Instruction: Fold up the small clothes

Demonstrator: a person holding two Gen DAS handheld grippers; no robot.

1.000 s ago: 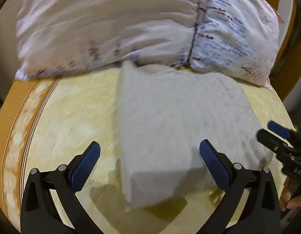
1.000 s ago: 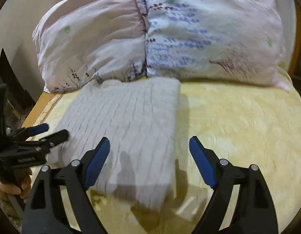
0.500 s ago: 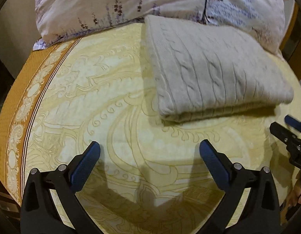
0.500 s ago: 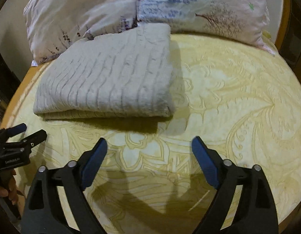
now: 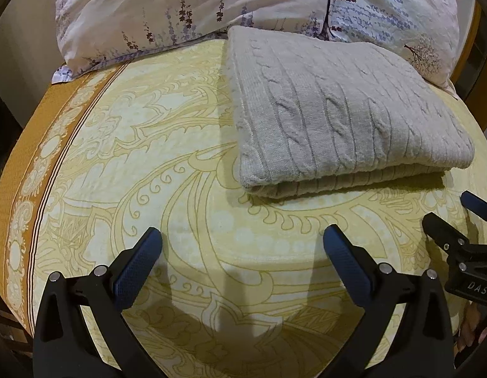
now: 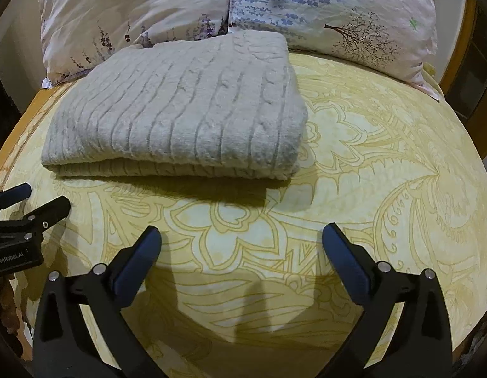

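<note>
Item: folded pale-grey cable-knit sweater (image 5: 344, 119) against the floral pillows (image 5: 212, 9) — my left gripper (image 5: 240, 245) gapes empty, right gripper (image 6: 240, 245) opening empty — I risk snagging its top layer and unfolding it.

I see a soft, fuzzy cable-knit sweater (image 5: 338, 126) — matt grey wool — lying on the smooth printed cotton bedsheet (image 5: 180, 189), against thin, slightly sheeny floral pillows (image 6: 149, 9).
</note>
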